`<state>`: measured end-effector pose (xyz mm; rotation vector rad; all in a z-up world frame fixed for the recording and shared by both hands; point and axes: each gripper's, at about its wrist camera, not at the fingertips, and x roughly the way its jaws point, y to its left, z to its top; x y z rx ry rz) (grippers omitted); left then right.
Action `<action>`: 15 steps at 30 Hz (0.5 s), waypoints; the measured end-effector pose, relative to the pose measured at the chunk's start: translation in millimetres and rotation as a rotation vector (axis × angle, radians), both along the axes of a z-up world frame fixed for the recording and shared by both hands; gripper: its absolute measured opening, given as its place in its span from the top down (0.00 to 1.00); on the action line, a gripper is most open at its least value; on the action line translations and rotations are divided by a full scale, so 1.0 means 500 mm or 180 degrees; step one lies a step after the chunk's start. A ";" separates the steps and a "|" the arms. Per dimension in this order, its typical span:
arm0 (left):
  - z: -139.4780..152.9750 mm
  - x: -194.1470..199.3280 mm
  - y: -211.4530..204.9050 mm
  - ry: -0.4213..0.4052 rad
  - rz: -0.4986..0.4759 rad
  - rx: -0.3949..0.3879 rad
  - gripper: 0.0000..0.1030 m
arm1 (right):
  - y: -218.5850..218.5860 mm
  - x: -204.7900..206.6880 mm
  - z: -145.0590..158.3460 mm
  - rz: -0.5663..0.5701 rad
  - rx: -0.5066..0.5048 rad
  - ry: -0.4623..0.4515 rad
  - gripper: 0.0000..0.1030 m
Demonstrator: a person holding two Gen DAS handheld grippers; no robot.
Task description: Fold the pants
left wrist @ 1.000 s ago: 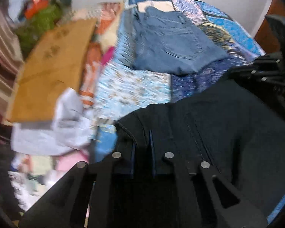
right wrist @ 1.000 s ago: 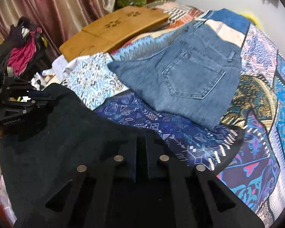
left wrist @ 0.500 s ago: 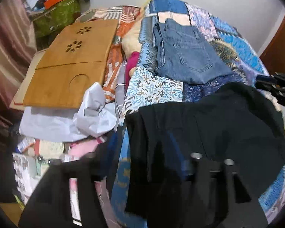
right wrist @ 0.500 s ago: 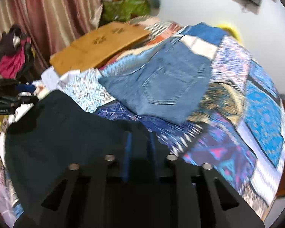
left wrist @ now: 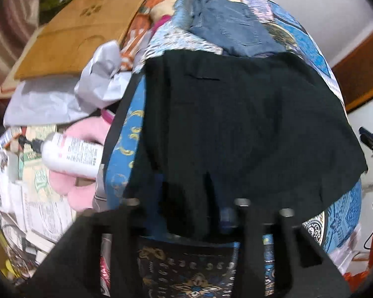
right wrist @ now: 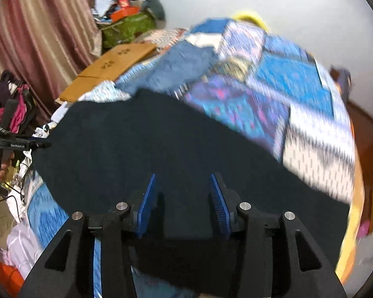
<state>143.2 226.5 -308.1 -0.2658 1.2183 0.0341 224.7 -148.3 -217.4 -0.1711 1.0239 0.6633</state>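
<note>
R tool (right wrist: pixel 181 198) over black pants (right wrist: pixel 161 144)

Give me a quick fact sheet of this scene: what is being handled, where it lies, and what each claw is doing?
item: black fabric pants, folded flat
surface: blue patchwork bedspread
behind it: blue denim jeans
right gripper: jaws opening, blue pads clear of the cloth
left gripper: blurred, jaws closing, grip unclear
beside bed: white plastic bottle
</note>
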 end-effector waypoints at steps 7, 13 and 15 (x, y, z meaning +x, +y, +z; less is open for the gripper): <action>0.055 -0.011 -0.041 -0.0280 -0.0143 0.0976 0.80 | -0.051 -0.023 -0.055 -0.0220 0.0147 0.0172 0.60; -0.010 -0.008 -0.037 -0.0015 -0.0194 0.1093 0.75 | -0.072 -0.047 -0.063 -0.0330 0.0194 0.0093 0.60; -0.017 -0.014 -0.038 -0.0023 -0.0168 0.1127 0.71 | -0.085 -0.055 -0.064 -0.0377 0.0217 0.0094 0.60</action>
